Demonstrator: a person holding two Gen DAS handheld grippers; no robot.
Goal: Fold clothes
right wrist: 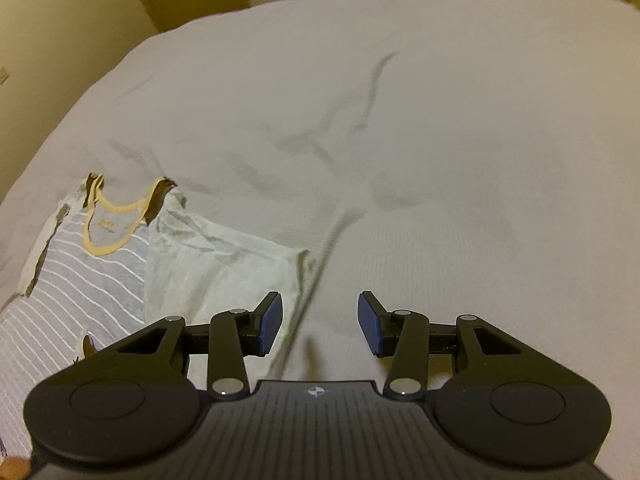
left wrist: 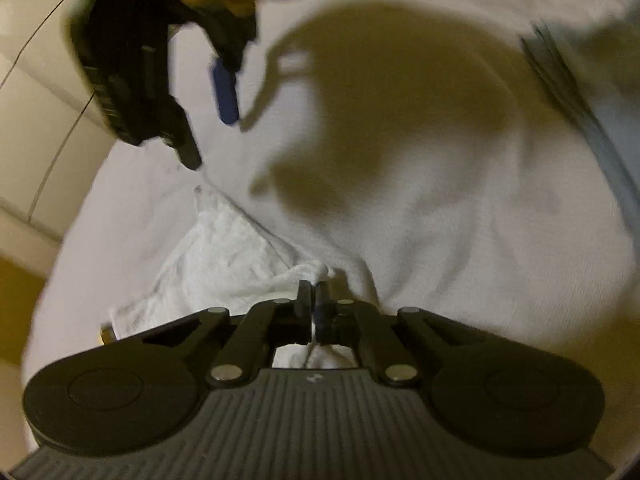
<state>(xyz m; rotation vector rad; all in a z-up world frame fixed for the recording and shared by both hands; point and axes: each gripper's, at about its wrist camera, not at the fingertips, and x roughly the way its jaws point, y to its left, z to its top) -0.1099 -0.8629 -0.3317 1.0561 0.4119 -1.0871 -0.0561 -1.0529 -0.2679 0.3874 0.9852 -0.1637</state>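
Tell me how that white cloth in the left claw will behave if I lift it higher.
Likely floppy: the white cloth already sags in crumpled folds from the corner pinched in the left claw. Probably light, since one small pinch holds it. It may drag across the bed sheet rather than slide off cleanly.

A big bed [right wrist: 440, 140] with a white, wrinkly sheet holds everything. On it lies a grey shirt with white stripes and a yellow neck [right wrist: 92, 264] — right beside it, touching, a pale cloth [right wrist: 216, 264]. A white towel [left wrist: 224, 256] lies there too.
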